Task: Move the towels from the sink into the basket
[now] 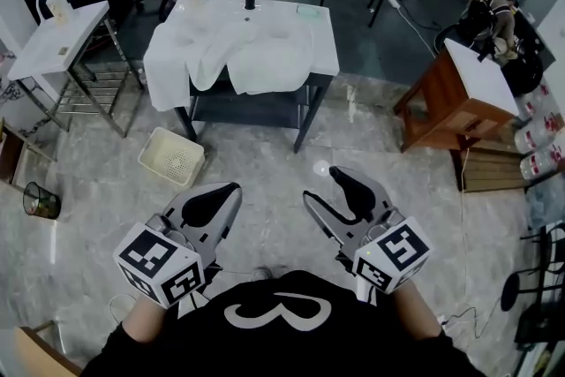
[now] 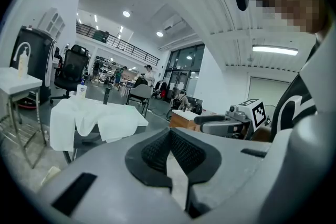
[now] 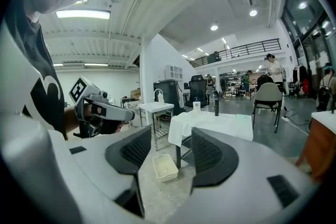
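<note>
Close in, the left gripper (image 1: 231, 188) has its jaws pressed together on nothing, while the right gripper (image 1: 322, 184) holds its jaws apart, empty as well. Ahead on the floor sits the cream basket (image 1: 172, 156), near the stand's front left leg. Beyond it, the white towels (image 1: 238, 57) lie heaped across the sink (image 1: 325, 49), draping over its front edge.

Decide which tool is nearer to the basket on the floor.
Left. The left tool hangs just right of the basket in the head view; the right tool is farther right, beyond it.
</note>
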